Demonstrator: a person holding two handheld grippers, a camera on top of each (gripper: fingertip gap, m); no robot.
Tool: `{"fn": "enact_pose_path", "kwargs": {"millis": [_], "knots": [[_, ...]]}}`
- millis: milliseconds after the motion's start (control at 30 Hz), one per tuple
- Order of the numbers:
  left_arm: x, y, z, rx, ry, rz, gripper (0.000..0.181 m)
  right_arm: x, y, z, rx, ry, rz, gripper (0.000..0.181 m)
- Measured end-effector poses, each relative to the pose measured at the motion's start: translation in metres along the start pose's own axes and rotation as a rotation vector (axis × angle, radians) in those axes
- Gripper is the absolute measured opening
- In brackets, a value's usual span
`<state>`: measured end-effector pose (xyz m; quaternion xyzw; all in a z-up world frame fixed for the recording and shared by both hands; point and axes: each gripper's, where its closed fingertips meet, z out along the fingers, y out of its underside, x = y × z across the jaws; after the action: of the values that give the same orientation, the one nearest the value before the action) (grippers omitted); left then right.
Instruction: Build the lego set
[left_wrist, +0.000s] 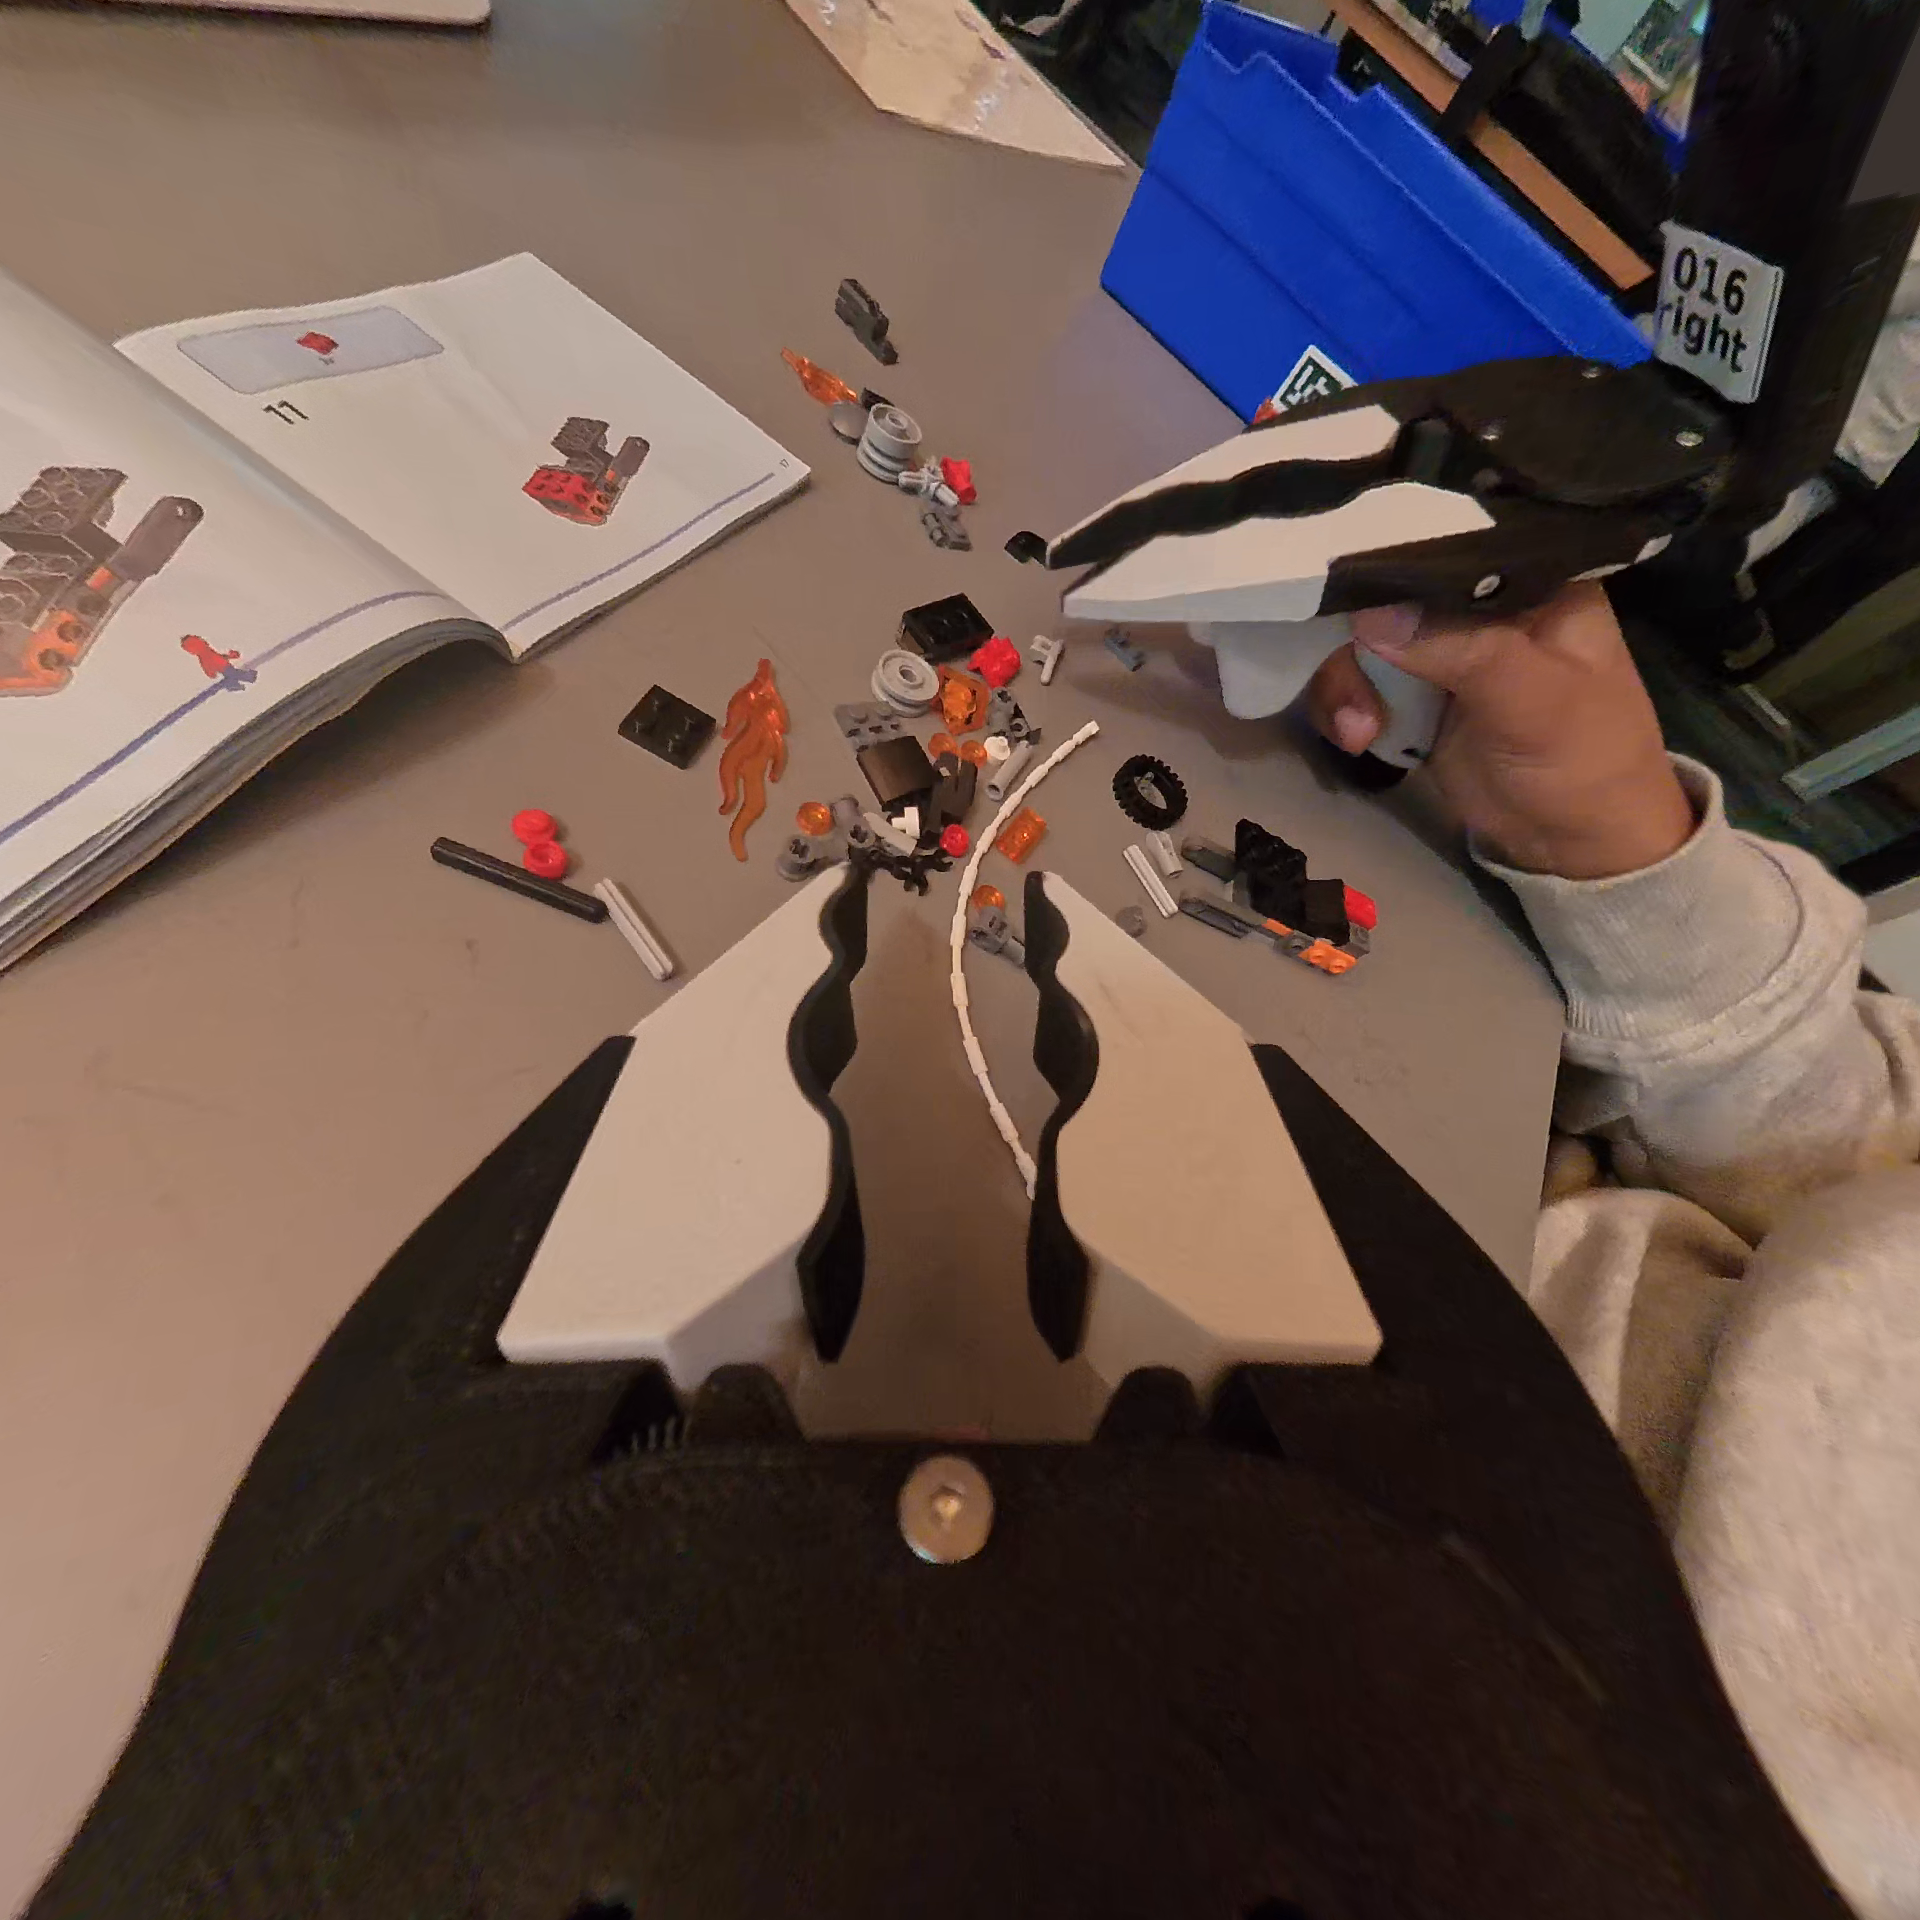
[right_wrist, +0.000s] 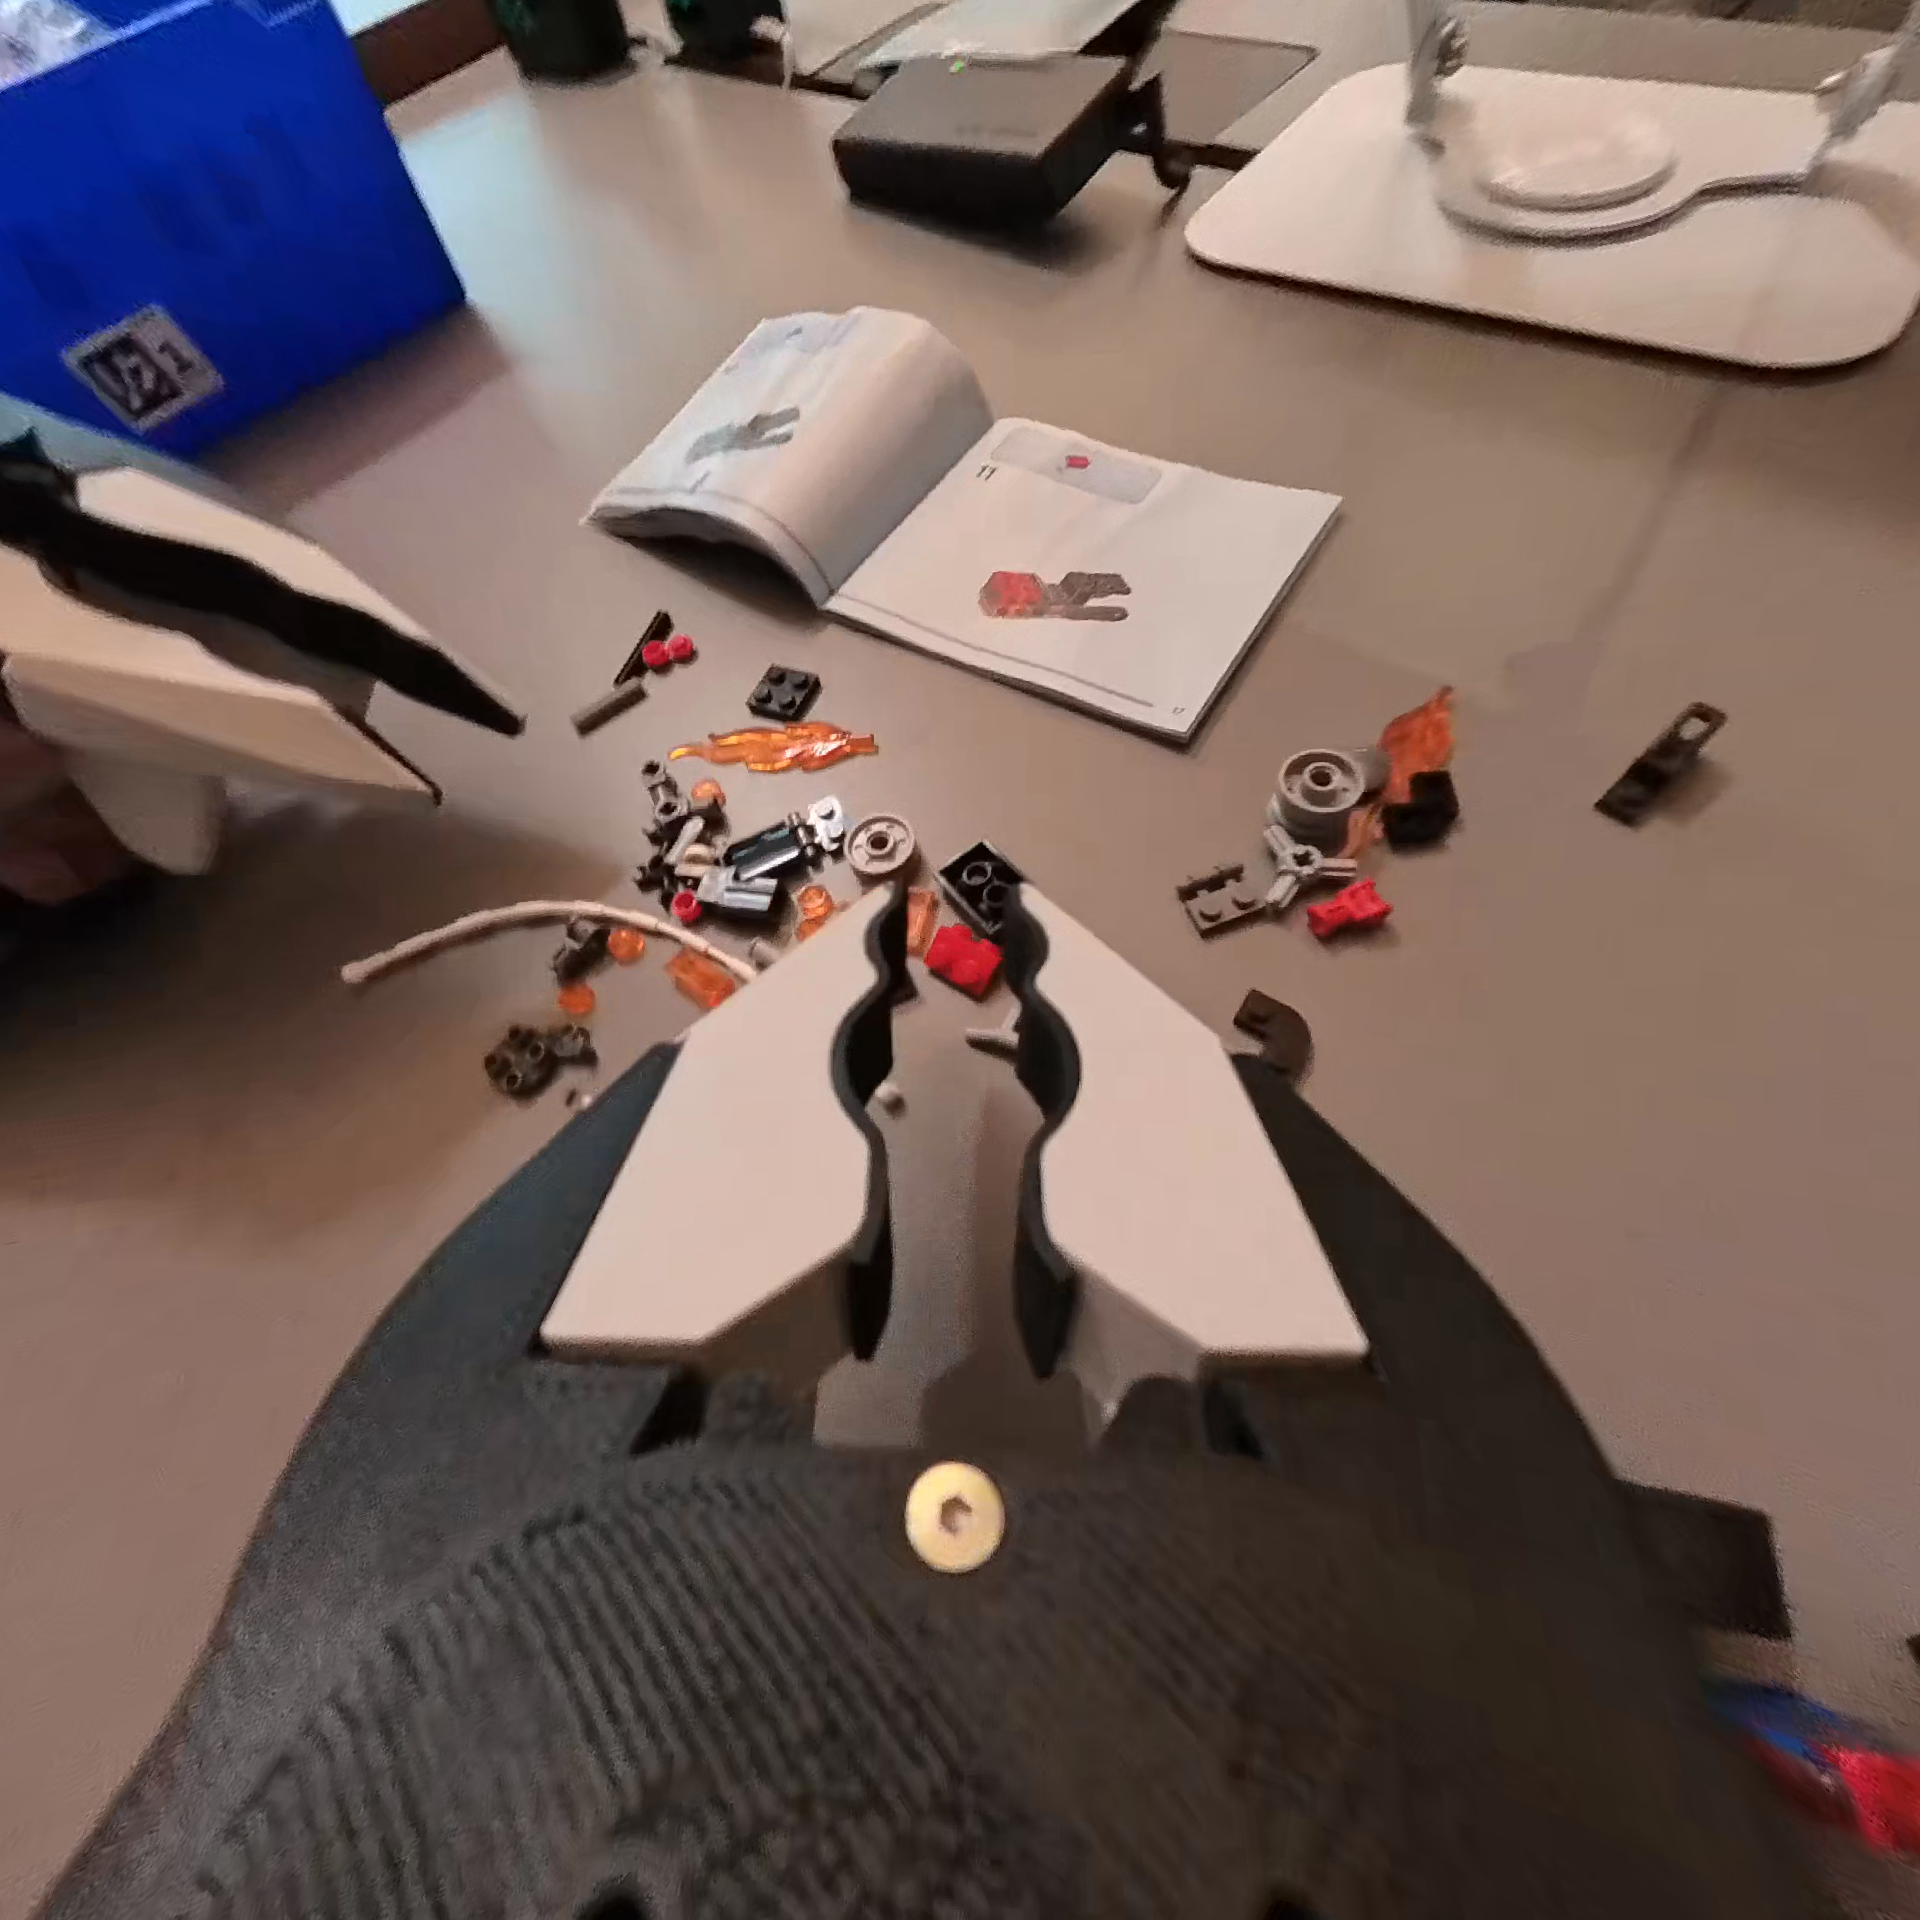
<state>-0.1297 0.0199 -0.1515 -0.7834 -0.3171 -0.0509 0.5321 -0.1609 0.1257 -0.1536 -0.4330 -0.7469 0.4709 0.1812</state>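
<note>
Hovering over scattered lego pieces (left_wrist: 914, 748) on the table (left_wrist: 312, 1143).
Left gripper (left_wrist: 940, 883) and right gripper (right_wrist: 956, 909) both gape apart, holding nothing; instruction booklet (right_wrist: 1081, 582) lies open nearby.

loose small plastic lego pieces (left_wrist: 925, 748), black, grey, red, clear orange | scattered flat on table | partly built black-orange lego model (left_wrist: 1288, 894) lying right | open paper instruction booklet (left_wrist: 416, 488) left

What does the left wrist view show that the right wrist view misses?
Only the left wrist view: the half-built model, a black tyre and the hand holding the right gripper.
Only the right wrist view: a white stand base and a black box.
Both: the open booklet, white hose and blue bin.
</note>
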Motion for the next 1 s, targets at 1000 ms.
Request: {"fn": "enact_pose_path", "kwargs": {"millis": [1000], "knots": [[0.021,-0.005,0.001,0.043,0.096,0.055,0.033,-0.014,0.002,-0.003,0.008,-0.033,-0.081,0.015]]}}
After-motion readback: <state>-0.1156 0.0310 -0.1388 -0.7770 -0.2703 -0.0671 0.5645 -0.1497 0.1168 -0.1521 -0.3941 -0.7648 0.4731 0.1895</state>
